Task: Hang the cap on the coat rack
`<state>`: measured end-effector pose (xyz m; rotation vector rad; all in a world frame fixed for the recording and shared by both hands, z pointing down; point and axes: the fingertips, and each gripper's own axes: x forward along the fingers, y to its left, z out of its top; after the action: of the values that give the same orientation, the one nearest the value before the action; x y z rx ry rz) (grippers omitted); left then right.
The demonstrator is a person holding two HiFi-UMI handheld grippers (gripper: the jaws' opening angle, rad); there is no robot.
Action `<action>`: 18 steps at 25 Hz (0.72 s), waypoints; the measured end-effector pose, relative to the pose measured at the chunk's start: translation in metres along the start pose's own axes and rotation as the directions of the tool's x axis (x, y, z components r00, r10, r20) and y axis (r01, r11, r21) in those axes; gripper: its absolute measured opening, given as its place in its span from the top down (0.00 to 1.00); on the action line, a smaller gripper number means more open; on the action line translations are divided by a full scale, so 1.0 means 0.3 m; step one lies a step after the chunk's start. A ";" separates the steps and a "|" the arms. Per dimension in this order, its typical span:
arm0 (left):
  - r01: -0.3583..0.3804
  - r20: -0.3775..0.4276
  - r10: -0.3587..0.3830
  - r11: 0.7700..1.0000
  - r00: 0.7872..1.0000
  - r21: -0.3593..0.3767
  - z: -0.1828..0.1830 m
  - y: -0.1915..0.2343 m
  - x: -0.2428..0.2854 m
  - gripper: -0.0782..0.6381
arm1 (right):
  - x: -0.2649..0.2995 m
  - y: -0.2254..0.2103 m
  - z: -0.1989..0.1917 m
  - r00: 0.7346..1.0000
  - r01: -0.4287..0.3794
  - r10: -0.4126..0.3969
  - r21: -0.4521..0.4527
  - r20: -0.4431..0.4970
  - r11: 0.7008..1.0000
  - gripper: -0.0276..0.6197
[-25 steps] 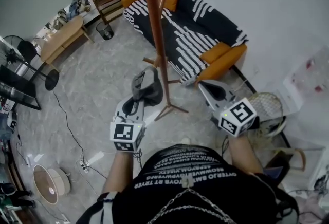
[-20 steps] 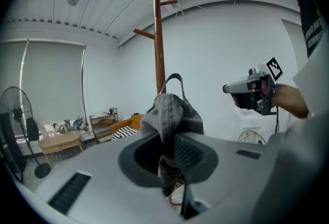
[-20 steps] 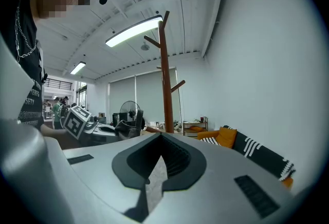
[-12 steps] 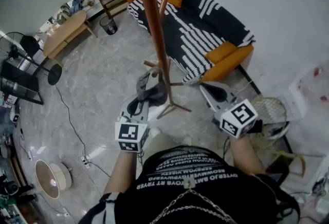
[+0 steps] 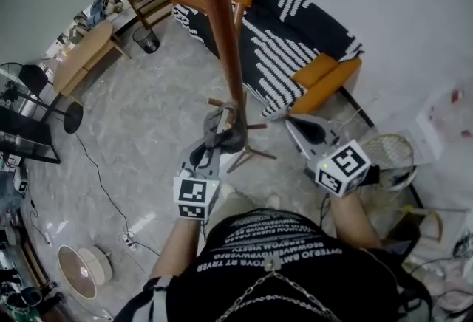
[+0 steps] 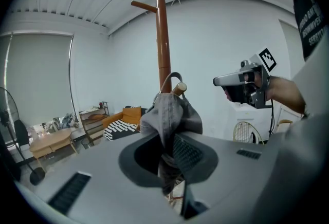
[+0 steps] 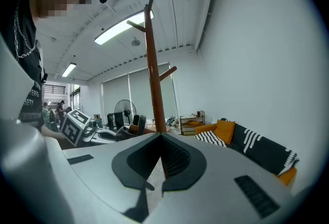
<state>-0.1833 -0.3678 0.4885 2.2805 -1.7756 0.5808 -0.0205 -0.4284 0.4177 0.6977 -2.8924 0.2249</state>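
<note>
A grey cap (image 5: 222,133) hangs crumpled from my left gripper (image 5: 212,146), which is shut on its fabric. The cap rests against the brown pole of the coat rack (image 5: 225,40), low down near a short peg. In the left gripper view the cap (image 6: 169,115) bunches above the jaws of the left gripper (image 6: 167,169), and its strap loop sits by a light peg tip (image 6: 179,88) on the coat rack (image 6: 163,38). My right gripper (image 5: 293,122) is held to the right of the pole, shut and holding nothing. In its own view the right gripper (image 7: 160,166) points at the coat rack (image 7: 152,79).
A black-and-white striped sofa (image 5: 295,40) with orange cushions stands behind the rack. A wooden table (image 5: 81,55), a black bin (image 5: 145,38) and a standing fan (image 5: 35,81) are to the left. A wire basket (image 5: 388,154) lies at the right, and cables (image 5: 96,180) cross the floor.
My left gripper has carried the cap up and to the right, from beside the pole to against it. The right gripper has barely moved.
</note>
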 end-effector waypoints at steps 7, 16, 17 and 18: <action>0.027 -0.005 -0.027 1.000 1.000 -0.003 -0.032 0.008 0.078 0.84 | 0.031 -0.023 -0.021 1.000 0.016 -0.016 0.001 -0.023 1.000 0.95; 0.034 -0.035 -0.035 0.999 0.999 -0.012 -0.087 0.005 0.114 0.84 | 0.024 -0.019 -0.008 0.999 0.021 -0.022 -0.011 -0.045 1.000 0.95; 0.033 -0.039 -0.033 0.999 0.999 -0.011 -0.095 0.002 0.114 0.84 | 0.017 -0.017 -0.005 0.999 0.022 -0.022 -0.013 -0.044 1.000 0.95; 0.030 -0.044 -0.031 0.999 0.999 -0.010 -0.104 -0.002 0.114 0.84 | 0.008 -0.016 -0.003 0.999 0.023 -0.024 -0.016 -0.044 1.000 0.95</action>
<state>-0.1815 -0.3860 0.5310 2.2661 -1.7167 0.6113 -0.0203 -0.4334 0.4197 0.7139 -2.8393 0.2119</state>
